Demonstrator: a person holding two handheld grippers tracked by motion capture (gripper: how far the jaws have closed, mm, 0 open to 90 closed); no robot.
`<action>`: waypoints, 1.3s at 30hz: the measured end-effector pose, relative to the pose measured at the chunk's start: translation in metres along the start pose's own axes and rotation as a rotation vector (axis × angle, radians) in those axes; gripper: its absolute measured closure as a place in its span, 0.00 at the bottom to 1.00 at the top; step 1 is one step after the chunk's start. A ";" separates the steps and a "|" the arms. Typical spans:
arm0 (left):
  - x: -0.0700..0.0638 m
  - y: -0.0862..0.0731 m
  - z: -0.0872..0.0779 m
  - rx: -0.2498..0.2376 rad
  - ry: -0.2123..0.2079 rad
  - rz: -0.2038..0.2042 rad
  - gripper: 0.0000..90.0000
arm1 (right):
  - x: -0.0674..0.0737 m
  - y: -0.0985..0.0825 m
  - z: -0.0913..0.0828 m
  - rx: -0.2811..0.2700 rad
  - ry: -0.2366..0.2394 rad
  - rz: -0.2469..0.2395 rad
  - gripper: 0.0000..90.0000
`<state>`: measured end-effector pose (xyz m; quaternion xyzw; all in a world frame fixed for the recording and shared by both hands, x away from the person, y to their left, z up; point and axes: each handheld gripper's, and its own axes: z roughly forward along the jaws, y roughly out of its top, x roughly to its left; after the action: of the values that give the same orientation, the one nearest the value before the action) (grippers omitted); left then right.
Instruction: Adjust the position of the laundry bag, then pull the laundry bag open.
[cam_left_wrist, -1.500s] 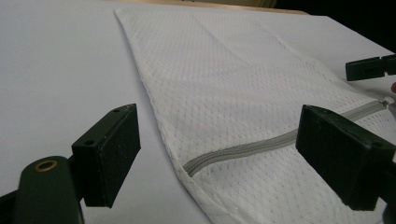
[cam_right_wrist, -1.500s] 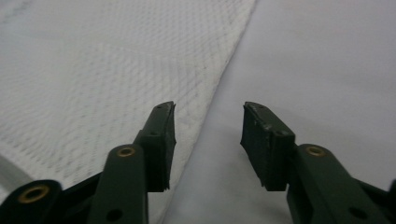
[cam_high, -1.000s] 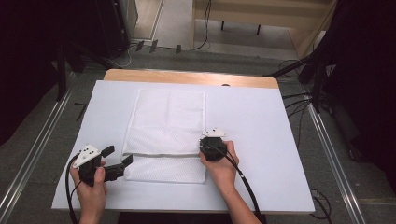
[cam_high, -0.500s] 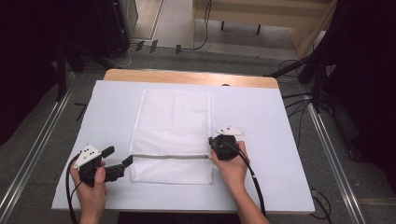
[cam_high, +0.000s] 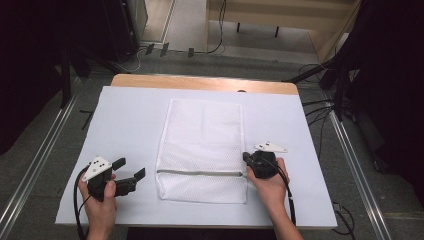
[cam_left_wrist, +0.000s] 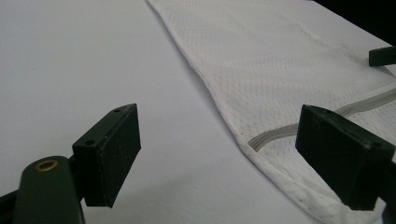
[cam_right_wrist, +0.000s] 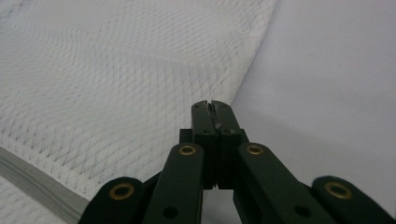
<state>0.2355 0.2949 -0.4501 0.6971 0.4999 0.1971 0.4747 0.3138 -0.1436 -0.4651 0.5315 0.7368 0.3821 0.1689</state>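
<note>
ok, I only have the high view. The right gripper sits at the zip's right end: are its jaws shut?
Observer: Yes. The right gripper has its jaws pressed together at the right edge of the mesh bag. I cannot tell whether they pinch the zip pull.
Operator: Left one on the bag?
Observer: No. The left gripper is open, with bare table between its jaws, beside the bag's left edge.
Operator: Zip at that end?
Observer: The grey zip reaches the left seam, and no gap shows there.
</note>
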 end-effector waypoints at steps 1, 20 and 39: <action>-0.001 0.000 0.000 0.005 0.003 0.005 0.16 | -0.002 0.000 -0.001 -0.002 -0.005 -0.008 1.00; -0.009 -0.003 0.004 0.032 0.000 0.028 0.16 | -0.032 -0.038 -0.055 -0.131 0.084 0.036 0.57; -0.029 0.000 0.017 0.047 -0.049 0.075 0.16 | -0.024 -0.063 -0.065 -0.089 0.135 0.008 0.53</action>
<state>0.2362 0.2615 -0.4527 0.7309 0.4663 0.1857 0.4625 0.2393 -0.1997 -0.4735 0.4996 0.7267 0.4500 0.1408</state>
